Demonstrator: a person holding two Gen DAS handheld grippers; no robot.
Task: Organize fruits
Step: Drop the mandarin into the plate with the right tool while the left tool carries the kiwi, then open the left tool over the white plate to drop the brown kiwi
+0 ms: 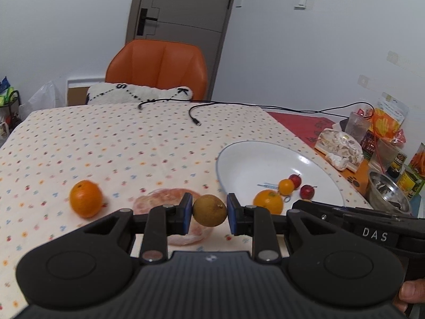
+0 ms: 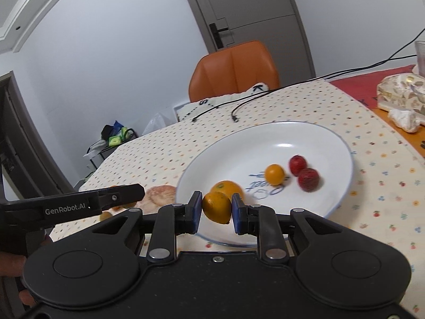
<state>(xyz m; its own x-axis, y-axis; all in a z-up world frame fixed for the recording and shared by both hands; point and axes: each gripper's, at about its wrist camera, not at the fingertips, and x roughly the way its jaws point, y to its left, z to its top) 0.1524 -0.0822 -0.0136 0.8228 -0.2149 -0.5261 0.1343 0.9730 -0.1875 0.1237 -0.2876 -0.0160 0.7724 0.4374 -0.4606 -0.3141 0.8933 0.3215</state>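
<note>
My left gripper is shut on a small brown round fruit, held above the tablecloth just left of the white plate. My right gripper is shut on a small yellow-orange fruit over the plate's near rim. In the plate lie an orange, a small orange fruit and two red fruits. Another orange rests on the cloth at the left. A pinkish peeled fruit lies under the left gripper.
Black cables lie across the far side of the table. An orange chair with a white cushion stands behind it. Packets, a glass and a steel bowl crowd the right edge. The right gripper's body reaches in beside the plate.
</note>
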